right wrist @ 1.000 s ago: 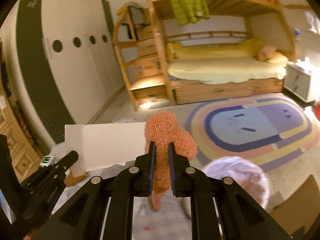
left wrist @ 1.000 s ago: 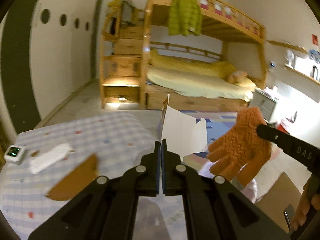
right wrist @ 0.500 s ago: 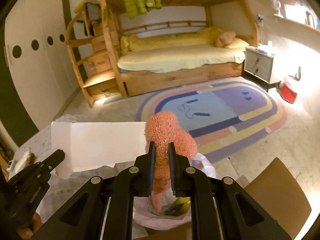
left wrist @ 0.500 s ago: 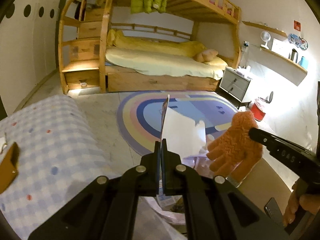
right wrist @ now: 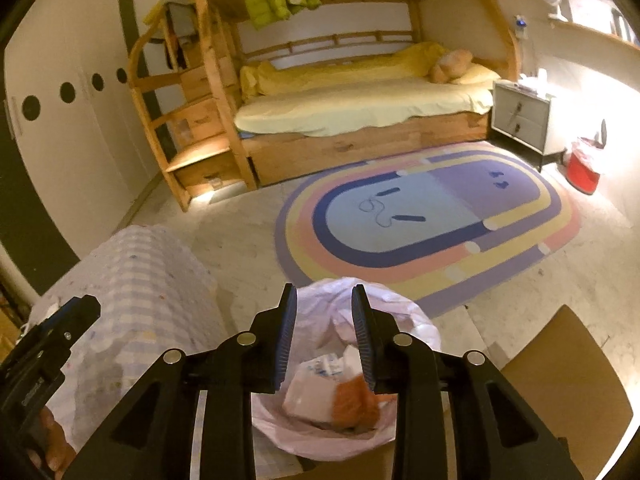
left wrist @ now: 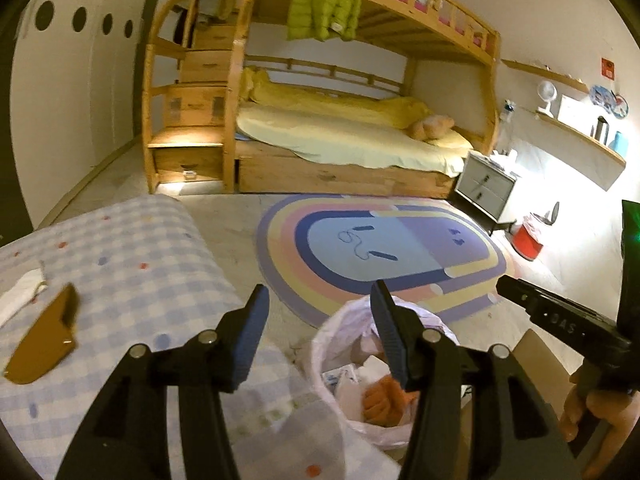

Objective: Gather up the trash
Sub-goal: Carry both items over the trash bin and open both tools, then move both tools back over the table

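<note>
Above the white trash bag [right wrist: 344, 364], your 2 grippers hang with nothing between their fingers. The left gripper [left wrist: 318, 312] is spreading wide, released; the right gripper [right wrist: 325, 312] is also opening, released. The orange glove [right wrist: 356, 400] lies inside the bag beside white paper [right wrist: 310, 390]. On the checked tablecloth [left wrist: 132, 272] to the left, a brown cardboard scrap [left wrist: 44, 342] and a crumpled white tissue [left wrist: 20, 298] lie near each other.
</note>
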`<state>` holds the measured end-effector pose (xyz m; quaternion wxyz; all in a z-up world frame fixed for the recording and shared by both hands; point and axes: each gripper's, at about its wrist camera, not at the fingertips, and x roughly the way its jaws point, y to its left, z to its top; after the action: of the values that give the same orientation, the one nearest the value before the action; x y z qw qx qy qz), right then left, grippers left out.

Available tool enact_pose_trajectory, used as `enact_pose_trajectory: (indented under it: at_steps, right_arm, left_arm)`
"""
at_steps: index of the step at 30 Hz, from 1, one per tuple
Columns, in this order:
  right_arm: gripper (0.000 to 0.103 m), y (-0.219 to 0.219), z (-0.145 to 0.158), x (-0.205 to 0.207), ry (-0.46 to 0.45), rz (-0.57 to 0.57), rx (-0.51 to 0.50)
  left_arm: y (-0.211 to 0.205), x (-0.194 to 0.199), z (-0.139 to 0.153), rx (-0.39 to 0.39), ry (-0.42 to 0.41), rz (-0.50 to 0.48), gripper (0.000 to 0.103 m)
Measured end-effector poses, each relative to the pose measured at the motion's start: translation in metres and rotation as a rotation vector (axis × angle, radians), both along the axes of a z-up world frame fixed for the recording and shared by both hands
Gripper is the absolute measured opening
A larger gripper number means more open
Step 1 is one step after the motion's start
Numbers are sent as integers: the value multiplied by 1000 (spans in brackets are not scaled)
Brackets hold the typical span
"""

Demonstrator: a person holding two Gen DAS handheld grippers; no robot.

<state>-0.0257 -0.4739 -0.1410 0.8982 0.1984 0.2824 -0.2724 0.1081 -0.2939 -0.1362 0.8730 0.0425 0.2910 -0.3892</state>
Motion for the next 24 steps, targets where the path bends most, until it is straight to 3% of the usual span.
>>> enact_pose_trajectory:
  at_steps: [10, 14, 24]
  right_arm:
    - [30, 70, 46, 26, -65, 140, -28]
    - [30, 110, 63, 52, -82, 244, -23]
    - [30, 201, 69, 129, -60, 483, -49]
  left_arm:
    - [81, 16, 28, 18, -63, 153, 51]
    - [116, 28, 32, 40, -67, 240, 51]
    - [207, 72, 35, 36, -26, 443, 51]
